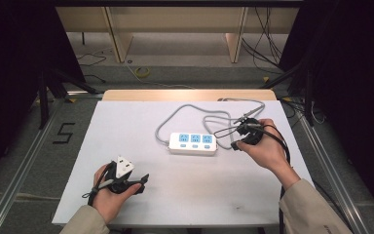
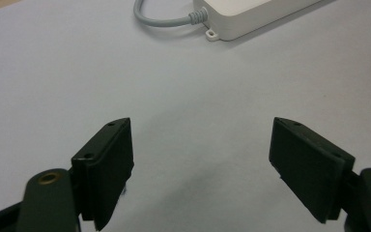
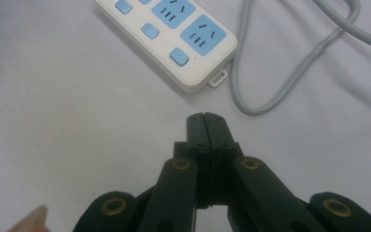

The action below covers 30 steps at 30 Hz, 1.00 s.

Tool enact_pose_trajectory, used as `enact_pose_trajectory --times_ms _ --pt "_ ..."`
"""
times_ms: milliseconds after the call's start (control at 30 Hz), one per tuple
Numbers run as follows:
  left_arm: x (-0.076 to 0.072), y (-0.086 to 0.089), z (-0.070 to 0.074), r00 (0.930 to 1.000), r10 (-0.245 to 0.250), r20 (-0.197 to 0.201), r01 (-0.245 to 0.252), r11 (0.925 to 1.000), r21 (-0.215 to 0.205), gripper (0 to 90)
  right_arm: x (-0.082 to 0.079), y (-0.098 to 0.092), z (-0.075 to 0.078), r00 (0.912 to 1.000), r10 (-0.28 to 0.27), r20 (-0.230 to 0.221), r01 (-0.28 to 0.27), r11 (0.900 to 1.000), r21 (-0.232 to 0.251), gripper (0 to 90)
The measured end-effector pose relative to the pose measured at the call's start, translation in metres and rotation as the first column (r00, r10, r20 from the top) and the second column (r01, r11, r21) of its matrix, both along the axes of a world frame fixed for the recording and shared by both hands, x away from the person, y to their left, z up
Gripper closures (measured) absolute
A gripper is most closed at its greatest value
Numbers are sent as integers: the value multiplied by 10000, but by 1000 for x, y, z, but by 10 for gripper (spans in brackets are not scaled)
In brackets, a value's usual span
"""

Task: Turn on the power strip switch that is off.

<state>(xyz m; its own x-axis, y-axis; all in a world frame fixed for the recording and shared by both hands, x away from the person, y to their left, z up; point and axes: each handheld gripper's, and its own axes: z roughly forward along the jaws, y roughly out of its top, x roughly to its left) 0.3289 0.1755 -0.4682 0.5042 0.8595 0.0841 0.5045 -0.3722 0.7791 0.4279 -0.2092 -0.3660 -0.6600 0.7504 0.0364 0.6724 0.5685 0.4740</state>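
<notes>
Right gripper (image 3: 206,118), jaws fully closed and empty, points at the rigid, light white plastic power strip (image 3: 174,41) lying at its 11 o'clock; grasp across its narrow sides.

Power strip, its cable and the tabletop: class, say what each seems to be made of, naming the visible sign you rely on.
Power strip: looks like moulded white plastic, smooth and slightly glossy, with rounded edges and blue socket faces, probably plastic too.
Cable: seemingly a grey rubbery or PVC sheath, since it bends in soft loops.
Tabletop: a matt, pale grey, even surface, possibly laminate or a covering sheet; the pictures leave that open.
</notes>
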Motion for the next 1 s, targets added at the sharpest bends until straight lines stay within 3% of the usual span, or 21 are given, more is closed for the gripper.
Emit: enact_pose_trajectory --times_ms 1000 --pt "0 -1 0 10000 -8 37 8 10000 -2 238 17 21 2 9997 175 -165 -177 9997 -175 900"
